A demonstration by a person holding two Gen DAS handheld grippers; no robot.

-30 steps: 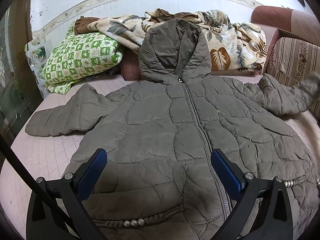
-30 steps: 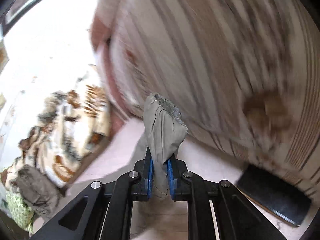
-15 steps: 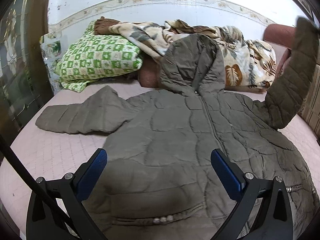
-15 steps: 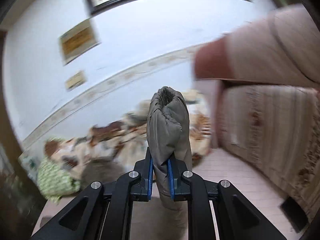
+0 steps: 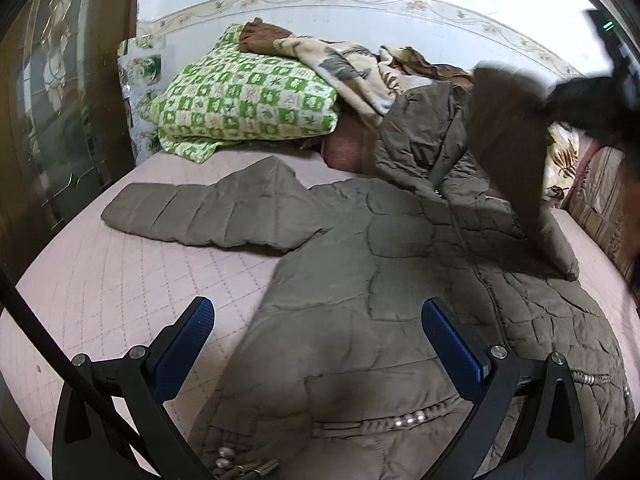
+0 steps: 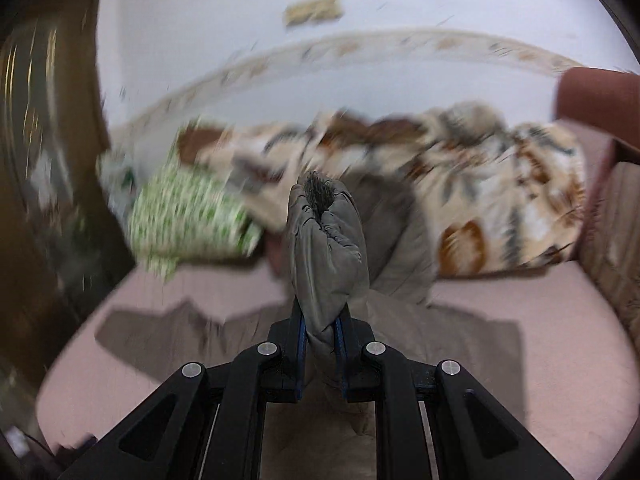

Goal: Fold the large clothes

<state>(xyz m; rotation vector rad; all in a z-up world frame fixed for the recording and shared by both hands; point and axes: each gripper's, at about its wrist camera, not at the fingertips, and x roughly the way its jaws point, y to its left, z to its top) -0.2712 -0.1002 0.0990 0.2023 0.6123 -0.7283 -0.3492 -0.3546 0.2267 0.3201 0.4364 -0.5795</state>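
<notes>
From the left wrist view, the olive quilted jacket (image 5: 400,300) lies spread front-up on the pink quilted bed cover (image 5: 120,280), its hood resting against the pile at the head of the bed. One sleeve (image 5: 208,216) lies flat, stretched out toward the glass-panelled door (image 5: 52,120). The other sleeve (image 5: 516,168) is lifted off the bed and hangs over the jacket's chest, blurred, with a dark shape above it at the frame's right edge that is too smeared to identify. The left gripper (image 5: 316,344) hovers above the jacket's lower hem with its blue pads wide apart, holding nothing. A green checked pillow (image 5: 248,104) and a leaf-print blanket (image 5: 352,68) sit behind.

The right wrist view alone shows what lifts that sleeve: the right gripper (image 6: 322,332) is clenched on the sleeve cuff (image 6: 326,248), the bunched fabric standing up between its fingers. Everything behind it is motion-blurred, though the pillow (image 6: 188,216), the blanket (image 6: 500,196) and the jacket's body (image 6: 440,332) on the bed below are recognisable.
</notes>
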